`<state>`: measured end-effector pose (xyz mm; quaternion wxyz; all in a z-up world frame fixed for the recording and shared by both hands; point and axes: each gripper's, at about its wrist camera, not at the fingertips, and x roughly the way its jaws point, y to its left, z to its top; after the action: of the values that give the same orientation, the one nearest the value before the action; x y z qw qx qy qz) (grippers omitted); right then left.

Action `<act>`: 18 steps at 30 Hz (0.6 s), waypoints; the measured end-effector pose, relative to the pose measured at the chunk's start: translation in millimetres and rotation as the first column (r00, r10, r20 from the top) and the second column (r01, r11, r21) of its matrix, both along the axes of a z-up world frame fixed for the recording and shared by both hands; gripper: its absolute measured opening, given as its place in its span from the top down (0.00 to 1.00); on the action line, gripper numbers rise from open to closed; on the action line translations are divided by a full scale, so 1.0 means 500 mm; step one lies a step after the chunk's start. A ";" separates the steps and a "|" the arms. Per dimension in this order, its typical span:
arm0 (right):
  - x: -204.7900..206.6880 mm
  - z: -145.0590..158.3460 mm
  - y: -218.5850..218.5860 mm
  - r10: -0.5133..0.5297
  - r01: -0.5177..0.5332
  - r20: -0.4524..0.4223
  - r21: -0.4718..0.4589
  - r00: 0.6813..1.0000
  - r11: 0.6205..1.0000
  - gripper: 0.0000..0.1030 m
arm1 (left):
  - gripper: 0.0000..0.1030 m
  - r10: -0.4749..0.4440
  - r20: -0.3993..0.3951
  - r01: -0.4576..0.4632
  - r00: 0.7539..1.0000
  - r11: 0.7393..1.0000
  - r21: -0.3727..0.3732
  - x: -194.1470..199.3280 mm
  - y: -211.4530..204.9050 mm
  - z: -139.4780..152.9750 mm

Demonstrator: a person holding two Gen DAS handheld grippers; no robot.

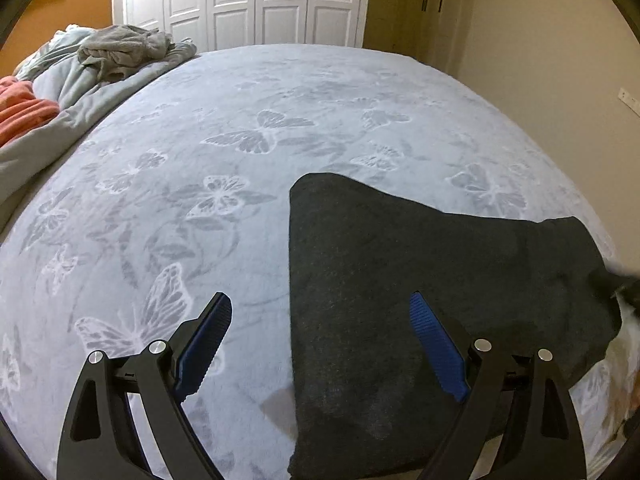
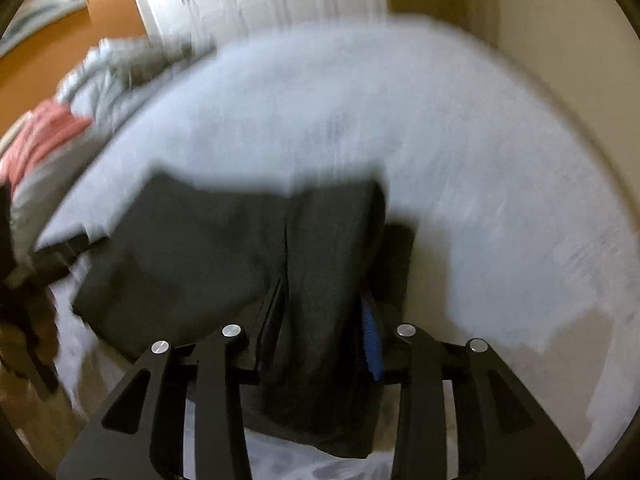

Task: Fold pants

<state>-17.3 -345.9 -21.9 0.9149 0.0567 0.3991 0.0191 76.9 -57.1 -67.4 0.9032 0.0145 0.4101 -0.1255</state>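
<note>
- The dark grey pants (image 1: 420, 280) are seen lying folded on the bed (image 1: 240, 140), on its butterfly-patterned cover, near its front edge.
- The left tool (image 1: 320, 320) is held spread wide above the pants' left edge, with nothing gripped.
- A fold of the pants (image 2: 320, 280) is seen between the fingers of the right tool (image 2: 324, 308); because of blur, a grip cannot be told.
- A heap of grey bedding (image 1: 120, 52) and an orange cloth (image 1: 24, 108) are seen at the bed's far left.

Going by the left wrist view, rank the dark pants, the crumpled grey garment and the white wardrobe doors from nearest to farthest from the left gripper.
1. Dark pants: just ahead of the left gripper, lower right on the bed.
2. Crumpled grey garment: far left corner of the bed.
3. White wardrobe doors: beyond the bed, against the back wall.
</note>
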 end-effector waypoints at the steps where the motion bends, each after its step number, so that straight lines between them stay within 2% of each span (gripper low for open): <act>1: -0.013 0.024 0.005 0.006 -0.007 0.057 0.011 0.998 1.000 0.66 | 0.15 0.002 -0.001 -0.002 1.000 1.000 -0.001 0.001 0.000 -0.002; 2: -0.019 0.034 0.011 0.034 -0.038 0.089 0.044 0.996 0.998 0.66 | 0.15 0.002 -0.002 -0.002 1.000 1.000 0.004 0.001 -0.002 -0.004; 3: -0.013 0.023 0.012 0.051 -0.056 0.077 0.068 0.996 0.996 0.68 | 0.15 0.001 -0.003 -0.001 1.000 1.000 0.012 0.002 -0.004 -0.006; 4: 0.000 -0.005 0.011 0.059 -0.061 0.021 0.071 0.998 0.996 0.71 | 0.15 0.000 -0.006 0.000 1.000 1.000 0.021 0.002 -0.007 -0.010; 5: 0.029 -0.059 0.012 0.040 -0.038 -0.089 0.023 0.995 0.999 0.76 | 0.15 -0.001 -0.011 0.002 1.000 1.000 0.028 0.003 -0.010 -0.013; 6: 0.037 -0.074 0.013 0.018 -0.020 -0.110 -0.023 0.994 1.000 0.80 | 0.15 -0.003 -0.017 0.003 1.000 0.999 0.032 0.004 -0.011 -0.017; 7: 0.036 -0.061 0.018 0.017 -0.020 -0.084 -0.033 0.996 0.999 0.78 | 0.15 -0.005 -0.025 0.006 1.000 0.999 0.035 0.003 -0.013 -0.020; 9: 0.018 -0.004 0.016 0.018 -0.018 0.005 0.046 1.000 0.999 0.76 | 0.15 -0.015 -0.044 0.015 0.999 1.000 0.016 0.002 -0.011 -0.022; 11: 0.002 0.005 -0.010 -0.013 0.009 0.039 0.109 0.999 0.994 0.56 | 0.15 -0.035 -0.097 0.031 0.995 0.999 -0.038 0.001 -0.005 -0.028; 12: 0.004 -0.011 -0.024 -0.052 0.051 0.004 0.104 0.999 0.993 0.45 | 0.15 -0.046 -0.153 0.034 0.987 0.996 -0.084 0.003 0.002 -0.036; 13: 0.008 -0.032 -0.039 -0.114 0.118 -0.049 0.082 0.992 0.990 0.40 | 0.15 -0.056 -0.199 0.032 0.978 0.992 -0.124 0.005 0.009 -0.045; 14: 0.007 -0.060 -0.063 -0.192 0.204 -0.134 0.085 0.972 0.975 0.37 | 0.15 -0.059 -0.272 0.008 0.960 0.983 -0.183 0.009 0.025 -0.063; 15: 0.000 -0.074 -0.076 -0.205 0.230 -0.173 0.146 0.963 0.962 0.34 | 0.15 -0.053 -0.311 -0.021 0.949 0.973 -0.231 0.010 0.040 -0.075; 16: -0.010 -0.085 -0.093 -0.188 0.240 -0.205 0.270 0.961 0.933 0.29 | 0.15 -0.051 -0.296 -0.031 0.954 0.963 -0.268 0.007 0.052 -0.073; 17: -0.012 -0.088 -0.097 -0.166 0.231 -0.216 0.325 0.962 0.917 0.25 | 0.15 -0.056 -0.295 -0.025 0.954 0.964 -0.265 0.007 0.051 -0.071; 18: -0.010 -0.091 -0.094 -0.134 0.209 -0.217 0.368 0.967 0.906 0.16 | 0.15 -0.064 -0.302 -0.018 0.951 0.965 -0.262 0.010 0.049 -0.071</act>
<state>-22.6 -392.8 -67.2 0.8420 0.2732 0.4650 0.0116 82.1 -32.9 -103.1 0.8208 -0.1195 0.5253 -0.1897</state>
